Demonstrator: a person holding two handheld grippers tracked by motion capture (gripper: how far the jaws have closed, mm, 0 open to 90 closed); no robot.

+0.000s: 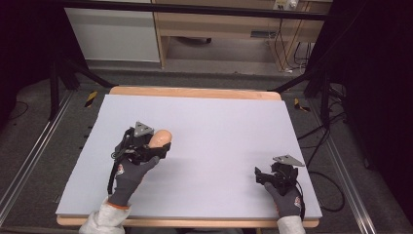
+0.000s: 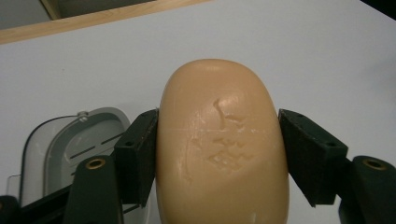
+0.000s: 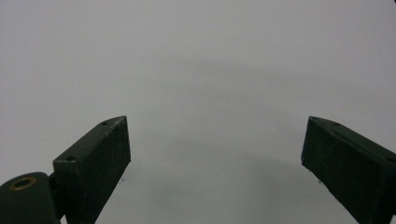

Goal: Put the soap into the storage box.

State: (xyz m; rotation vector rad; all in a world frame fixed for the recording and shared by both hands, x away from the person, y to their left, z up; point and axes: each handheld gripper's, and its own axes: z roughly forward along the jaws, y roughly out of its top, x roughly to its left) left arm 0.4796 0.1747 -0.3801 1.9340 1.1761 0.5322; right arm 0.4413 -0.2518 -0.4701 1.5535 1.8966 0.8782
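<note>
White table (image 1: pixel 219 126); left tool (image 1: pixel 155 145) clamps soap (image 1: pixel 160 138).

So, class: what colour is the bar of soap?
The bar of soap is peach-tan; the left gripper view shows it best.

Bare white table (image 1: pixel 219 136) all round; a grey dish (image 2: pixel 60 149) just beside the soap (image 2: pixel 219 144).
</note>
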